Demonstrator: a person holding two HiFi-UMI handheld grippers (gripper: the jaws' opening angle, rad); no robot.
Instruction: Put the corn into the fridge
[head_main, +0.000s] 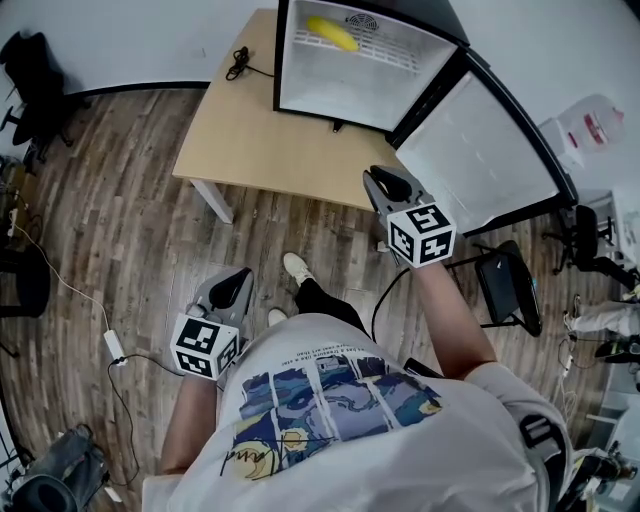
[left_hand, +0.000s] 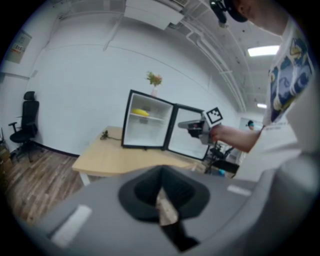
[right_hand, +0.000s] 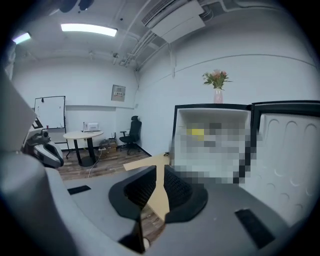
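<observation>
Head view: the corn (head_main: 332, 33) lies on a shelf inside the open fridge (head_main: 277, 60), so the task seems done.
Left gripper view: the left gripper (left_hand: 161, 192) is clenched on nothing and looks unneeded.
Right gripper view: the right gripper (right_hand: 160, 175) has its jaws slightly parted and empty; the yellow blur is probably the corn.

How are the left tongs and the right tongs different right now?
The left grey tongs sit near the person's body, over wooden floor; the right grey tongs reach forward toward the light wooden table, close to the open white fridge. Both hold nothing.
</observation>
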